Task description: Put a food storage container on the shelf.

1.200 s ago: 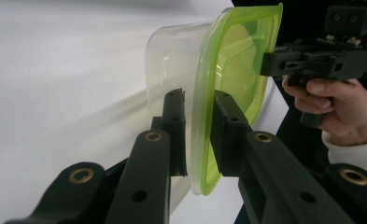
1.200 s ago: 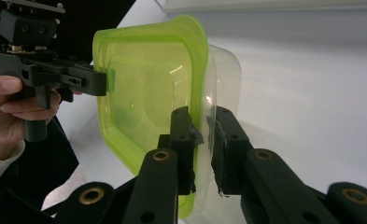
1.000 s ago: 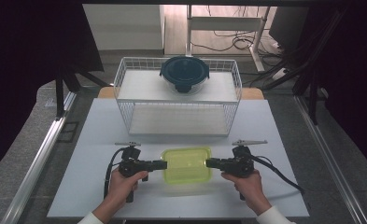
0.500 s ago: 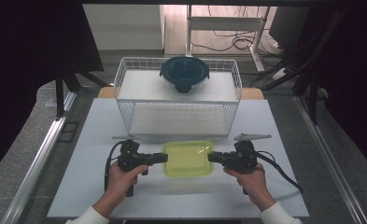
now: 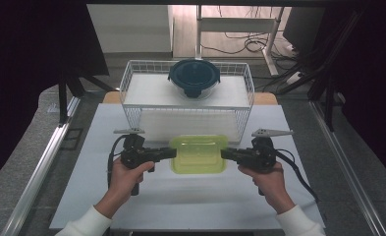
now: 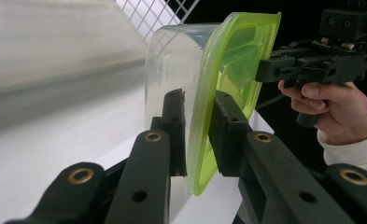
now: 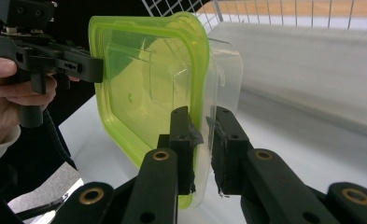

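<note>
A clear rectangular container with a yellow-green lid (image 5: 199, 154) hangs above the white table (image 5: 180, 201), held level between both hands. My left gripper (image 5: 173, 152) is shut on its left rim, and my right gripper (image 5: 224, 153) is shut on its right rim. In the left gripper view the jaws (image 6: 197, 100) pinch the green lid (image 6: 237, 60) and the clear wall, with the right gripper (image 6: 265, 70) clamped on the far edge. The right gripper view has its jaws (image 7: 202, 116) closed on the lid (image 7: 148, 84) edge, and the left gripper (image 7: 95, 67) beyond.
A white wire basket (image 5: 131, 105) stands just behind the container on a raised shelf. Inside it at the back sits a round glass bowl with a dark blue lid (image 5: 194, 77). Metal rails run along both sides of the table.
Both grippers have risen together with the container held between them, so it now sits higher in the high view, nearer the basket's front wall.
</note>
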